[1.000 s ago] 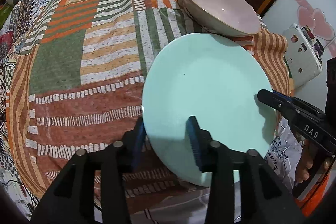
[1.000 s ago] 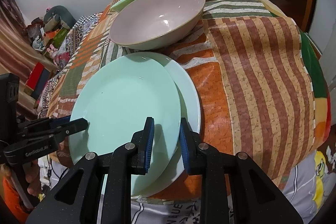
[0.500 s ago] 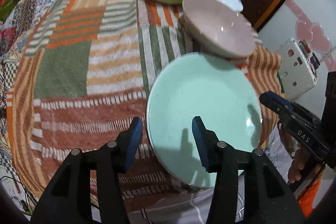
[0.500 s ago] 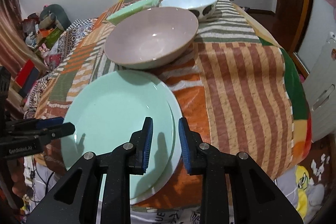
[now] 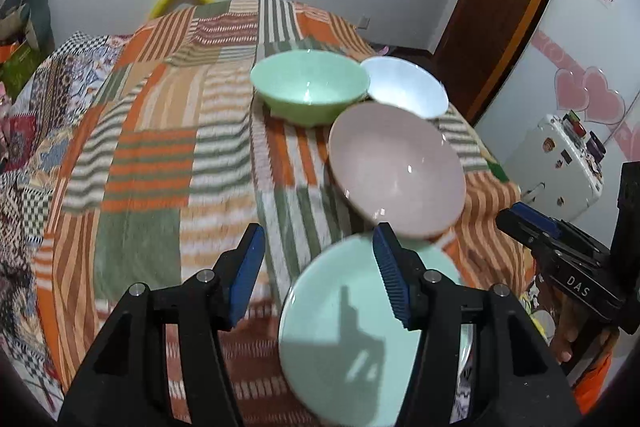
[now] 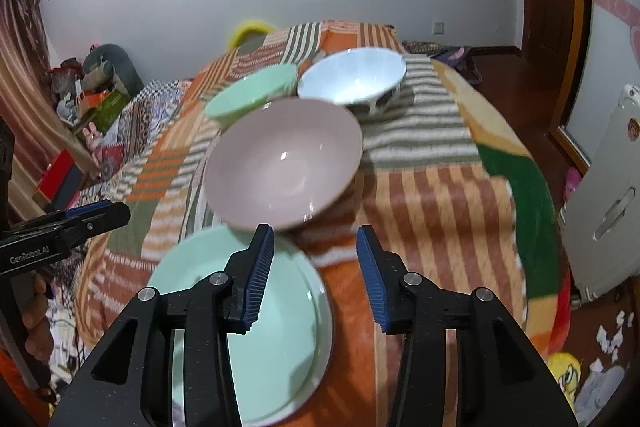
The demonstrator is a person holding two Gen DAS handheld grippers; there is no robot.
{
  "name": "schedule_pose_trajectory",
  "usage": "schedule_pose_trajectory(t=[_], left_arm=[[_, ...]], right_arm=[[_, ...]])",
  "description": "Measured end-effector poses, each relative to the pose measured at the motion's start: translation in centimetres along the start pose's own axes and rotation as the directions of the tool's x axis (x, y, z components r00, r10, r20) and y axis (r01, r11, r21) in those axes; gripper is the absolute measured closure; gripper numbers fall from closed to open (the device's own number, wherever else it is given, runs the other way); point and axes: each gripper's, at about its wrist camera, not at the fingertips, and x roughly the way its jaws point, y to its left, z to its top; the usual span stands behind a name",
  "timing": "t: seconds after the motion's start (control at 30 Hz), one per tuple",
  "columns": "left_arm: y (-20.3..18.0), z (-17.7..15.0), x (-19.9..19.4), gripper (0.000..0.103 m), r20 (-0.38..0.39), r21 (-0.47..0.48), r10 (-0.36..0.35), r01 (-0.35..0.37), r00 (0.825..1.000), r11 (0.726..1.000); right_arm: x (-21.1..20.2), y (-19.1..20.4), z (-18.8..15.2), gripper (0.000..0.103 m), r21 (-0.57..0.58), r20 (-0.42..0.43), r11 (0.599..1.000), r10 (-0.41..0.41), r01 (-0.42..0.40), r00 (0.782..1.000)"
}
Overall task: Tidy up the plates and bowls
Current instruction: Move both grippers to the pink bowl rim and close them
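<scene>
Both grippers gape, holding nothing: left gripper (image 5: 318, 267), marked "GenRobot.AI"; right gripper (image 6: 316, 267), marked "DAS". The mint plate (image 6: 276, 327) lies at 6 o'clock of the pink bowl (image 6: 280, 163).

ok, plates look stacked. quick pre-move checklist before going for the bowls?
1. Left gripper open, nothing between its fingers: ok.
2. Right gripper open, nothing between its fingers: ok.
3. Mint plate lies flat on the white plate under it: ok.
4. Pink bowl upright, nearest beyond the plates, nothing in it: ok.
5. Green bowl and white bowl upright behind it: ok.
6. Stack well in from the near table edge: cannot tell.
</scene>
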Motion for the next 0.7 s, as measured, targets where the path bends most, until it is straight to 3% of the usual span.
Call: schedule_pose_trajectory(t=[0.5, 0.57, 0.67, 0.7], left_arm=[[-1.5, 3.7, 8.3, 0.047, -0.018, 0.071, 0.02, -0.019, 1.0, 0.997], [-1.5, 3.7, 8.9, 0.051, -0.013, 0.074, 0.017, -0.016, 1.0, 0.997], [-1.6, 4.0, 9.8, 0.069, -0.022, 0.092, 0.002, 0.0, 1.0, 0.996], [-1.6, 4.0, 10.0, 0.074, -0.025, 0.093, -0.004, 0.006, 1.0, 0.996]], right_arm=[[5.3, -1.9, 2.6, 0.063, 0.056, -0.029, 0.998, 0.002, -0.001, 1.0], [5.8, -2.3, 2.6, 0.063, 0.074, -0.035, 0.997, 0.014, -0.012, 0.999], [6.4, -2.7, 2.6, 0.064, 0.093, -0.047, 0.995, 0.034, -0.029, 0.998], [6.6, -2.8, 2.6, 0.07, 0.095, -0.049, 0.995, 0.04, -0.035, 0.998]])
